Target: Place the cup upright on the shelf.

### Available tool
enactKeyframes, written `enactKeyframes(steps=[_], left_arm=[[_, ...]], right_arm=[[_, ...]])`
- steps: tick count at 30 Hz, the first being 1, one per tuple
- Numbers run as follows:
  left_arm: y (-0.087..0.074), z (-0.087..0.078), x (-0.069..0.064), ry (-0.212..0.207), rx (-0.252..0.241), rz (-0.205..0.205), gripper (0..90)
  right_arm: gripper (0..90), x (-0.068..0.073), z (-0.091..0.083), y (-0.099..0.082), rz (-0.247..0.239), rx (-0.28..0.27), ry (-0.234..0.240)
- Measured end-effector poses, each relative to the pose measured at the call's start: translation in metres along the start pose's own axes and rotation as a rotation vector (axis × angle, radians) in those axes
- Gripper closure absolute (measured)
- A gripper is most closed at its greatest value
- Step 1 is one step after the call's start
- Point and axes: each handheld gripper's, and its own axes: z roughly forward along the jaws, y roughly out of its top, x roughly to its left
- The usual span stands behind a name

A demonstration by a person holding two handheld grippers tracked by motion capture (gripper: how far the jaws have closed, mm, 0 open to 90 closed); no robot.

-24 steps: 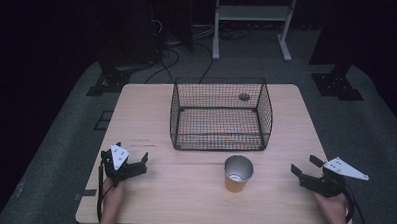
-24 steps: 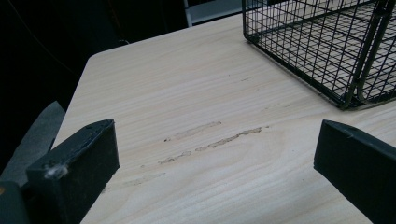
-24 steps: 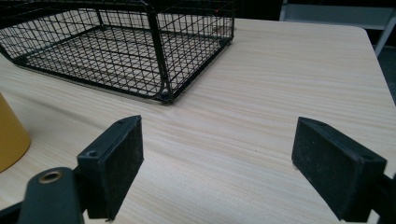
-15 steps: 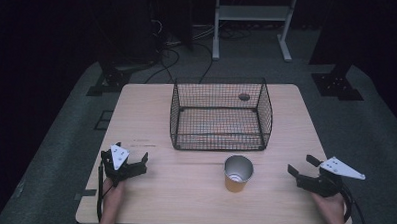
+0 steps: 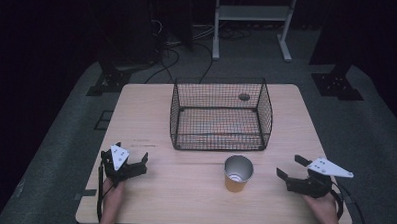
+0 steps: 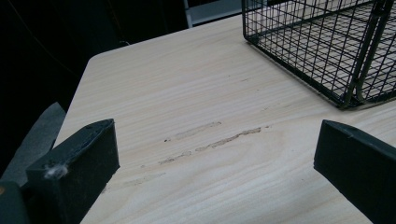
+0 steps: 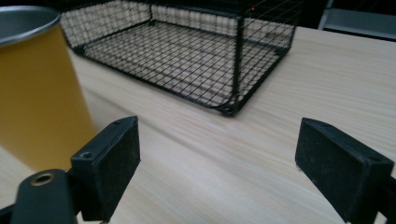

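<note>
1. Dark floor with cables surrounds a pale wooden table (image 5: 151, 115); a black wire basket (image 5: 220, 115), with nothing visible inside, sits at 12 o'clock from table centre.
2. An orange cup with metal rim (image 5: 237, 173) stands upright just beside the basket's near wall, toward 6 o'clock.
3. Left gripper (image 5: 124, 165), at 8 o'clock: jaws wide apart, holding nothing, over bare wood.
4. Right gripper (image 5: 292, 170), at 4 o'clock: jaws wide apart, nothing between them, aimed toward the cup.
5. Judged step: approach, before any grasp. The next move probably calls for the right gripper to straddle the cup.
6. Open room lies between cup and gripper; the near table edge is close behind both hands.
</note>
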Motion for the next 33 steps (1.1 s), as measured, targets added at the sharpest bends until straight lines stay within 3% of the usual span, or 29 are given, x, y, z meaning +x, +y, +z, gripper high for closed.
enactKeyframes(steps=[5,13,22,33], left_arm=[[0.0,0.0,0.0,0.001,0.0,0.002,0.0],[0.0,0.0,0.0,0.0,-0.001,0.002,0.0],[0.0,0.0,0.0,0.001,-0.001,0.004,0.0],[0.0,0.0,0.0,0.0,-0.001,0.004,0.0]], right_arm=[[13.1,0.014,0.003,0.0,-0.038,0.022,0.045],[12.4,0.03,0.004,0.001,-0.055,0.034,0.106],[11.1,0.06,0.013,0.007,-0.135,0.064,0.204],[8.4,0.078,0.026,0.009,-0.147,0.075,0.251]])
